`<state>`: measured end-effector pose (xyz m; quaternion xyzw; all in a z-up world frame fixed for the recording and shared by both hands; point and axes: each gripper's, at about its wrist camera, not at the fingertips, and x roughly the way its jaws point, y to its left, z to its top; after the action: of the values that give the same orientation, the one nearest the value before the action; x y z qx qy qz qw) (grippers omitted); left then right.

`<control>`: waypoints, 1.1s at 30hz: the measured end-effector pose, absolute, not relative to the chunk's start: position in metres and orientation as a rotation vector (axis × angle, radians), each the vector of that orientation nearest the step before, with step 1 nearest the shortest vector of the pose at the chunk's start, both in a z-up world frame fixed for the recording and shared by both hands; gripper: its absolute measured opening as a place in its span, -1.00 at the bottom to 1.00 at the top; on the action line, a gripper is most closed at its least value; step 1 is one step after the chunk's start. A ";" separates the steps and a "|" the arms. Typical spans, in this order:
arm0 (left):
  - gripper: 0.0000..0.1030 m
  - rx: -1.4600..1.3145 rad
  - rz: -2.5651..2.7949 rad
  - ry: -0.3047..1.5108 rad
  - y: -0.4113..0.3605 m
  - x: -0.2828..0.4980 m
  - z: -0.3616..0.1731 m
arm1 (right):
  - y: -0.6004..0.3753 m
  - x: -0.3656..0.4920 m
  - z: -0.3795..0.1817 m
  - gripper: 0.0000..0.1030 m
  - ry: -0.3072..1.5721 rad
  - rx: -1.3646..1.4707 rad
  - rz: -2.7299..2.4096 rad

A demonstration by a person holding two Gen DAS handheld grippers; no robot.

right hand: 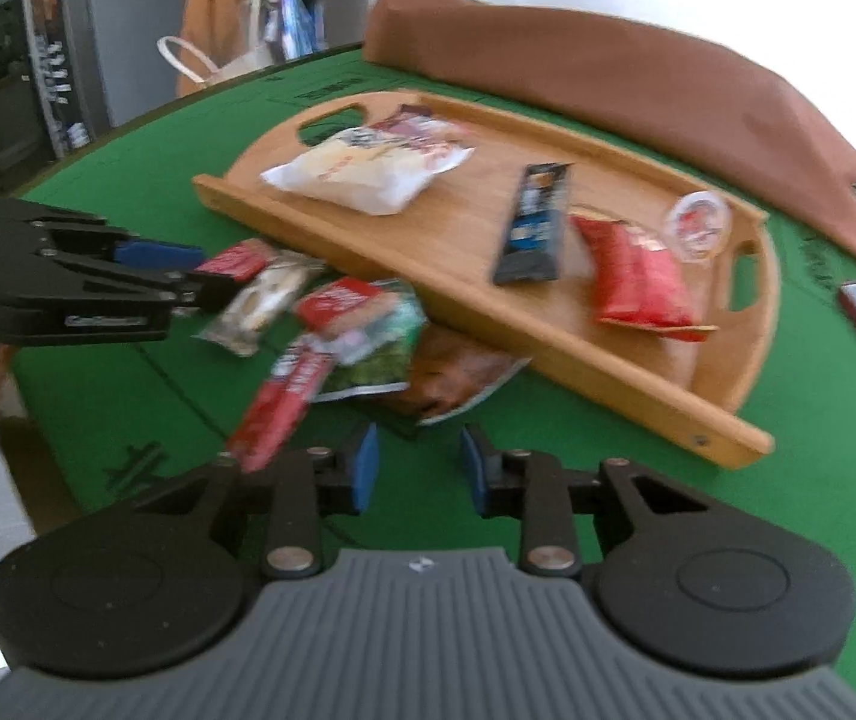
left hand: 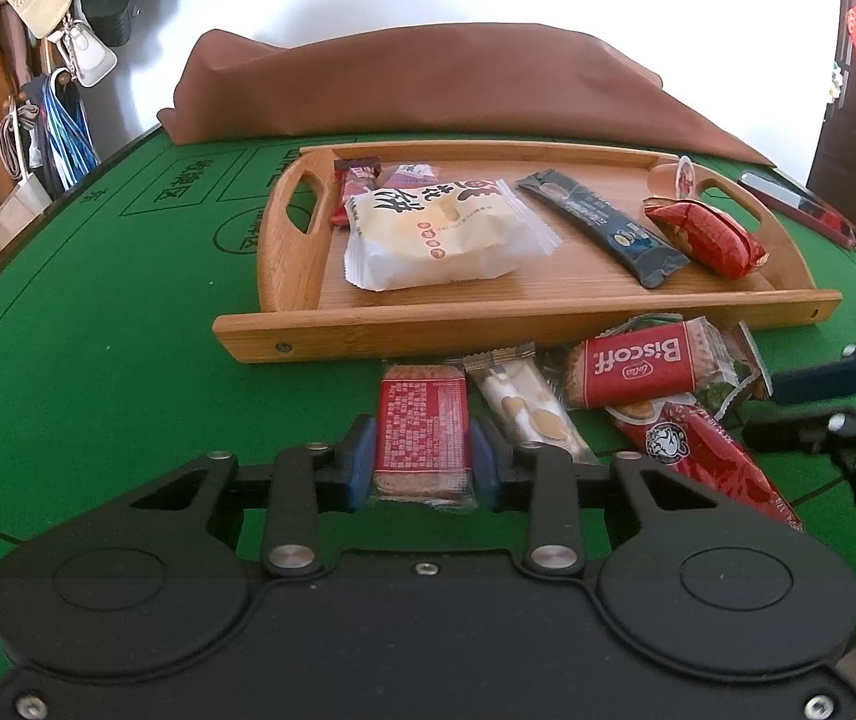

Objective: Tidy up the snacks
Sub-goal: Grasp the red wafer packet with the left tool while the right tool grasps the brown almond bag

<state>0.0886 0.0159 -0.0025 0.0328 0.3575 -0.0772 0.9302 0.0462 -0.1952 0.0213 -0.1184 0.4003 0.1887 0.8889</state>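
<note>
Left hand-held gripper (left hand: 422,456) pinches the red wafer packet (left hand: 422,429) by its long sides, its long axis pointing toward the tray (left hand: 488,324).

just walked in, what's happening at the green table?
A person is sorting snacks with a handheld gripper in each hand. The left gripper is shut on a red wafer pack in front of the wooden tray. The right gripper is open and empty, above bare felt near the loose pile, which includes a Biscoff pack. The tray already holds several snacks, including a white cake pack and a dark stick sachet.
</note>
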 end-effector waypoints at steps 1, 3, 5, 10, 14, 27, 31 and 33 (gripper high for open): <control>-0.36 0.068 -0.159 0.731 0.016 0.088 -0.003 | -0.198 0.047 0.022 -0.04 0.825 -0.251 0.369; -0.36 0.068 -0.158 0.730 0.016 0.088 -0.003 | -0.204 0.051 0.022 0.03 0.819 -0.236 0.341; -0.36 0.068 -0.159 0.731 0.016 0.088 -0.003 | -0.206 0.054 0.023 0.08 0.815 -0.221 0.338; -0.36 0.064 -0.159 0.731 0.017 0.088 -0.003 | -0.198 0.059 0.023 0.19 0.795 -0.242 0.350; -0.35 0.066 -0.159 0.730 0.017 0.088 -0.003 | -0.189 0.066 0.022 0.22 0.799 -0.238 0.367; -0.35 0.065 -0.162 0.729 0.017 0.087 -0.003 | -0.182 0.072 0.021 -0.34 0.802 -0.188 0.376; -0.35 0.065 -0.161 0.728 0.017 0.087 -0.003 | -0.188 0.070 0.025 -0.55 0.799 -0.151 0.333; -0.35 0.065 -0.162 0.728 0.017 0.087 -0.003 | -0.193 0.068 0.026 -0.63 0.804 -0.137 0.319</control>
<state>0.0875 0.0174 -0.0030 0.0319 0.3557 -0.0793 0.9307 0.0680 -0.1926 0.0264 -0.0665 0.3894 0.1543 0.9056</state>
